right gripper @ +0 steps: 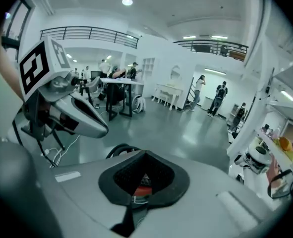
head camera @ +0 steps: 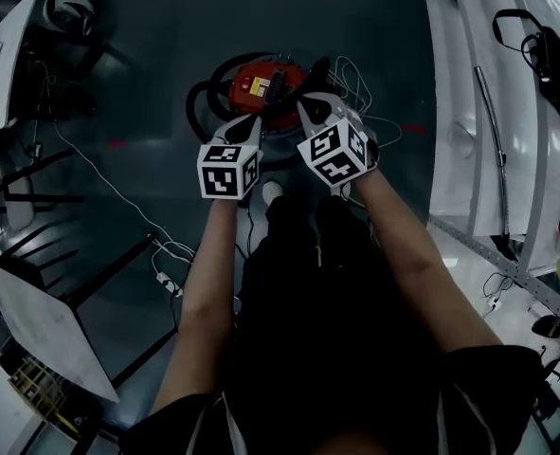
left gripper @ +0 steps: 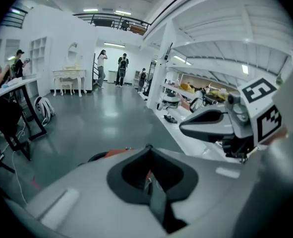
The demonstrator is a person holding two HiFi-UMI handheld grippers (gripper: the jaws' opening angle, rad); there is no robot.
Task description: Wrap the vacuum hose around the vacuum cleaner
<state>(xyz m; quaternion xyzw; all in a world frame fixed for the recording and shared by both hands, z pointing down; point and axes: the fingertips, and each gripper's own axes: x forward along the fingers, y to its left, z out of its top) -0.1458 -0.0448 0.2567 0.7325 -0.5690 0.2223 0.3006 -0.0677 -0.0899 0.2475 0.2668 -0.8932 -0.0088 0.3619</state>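
Fingers clenched on nothing, left gripper and right gripper alike, just at near side of red vacuum cleaner; black hose curving round its left. Best to keep loops snug, off white cable.

One red vacuum cleaner, one black hose, two grippers

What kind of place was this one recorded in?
Probably a big indoor workshop or studio hall: a polished grey floor, a railed mezzanine overhead, white racks loaded with gear along one side, and a white dressing table set against a far wall.
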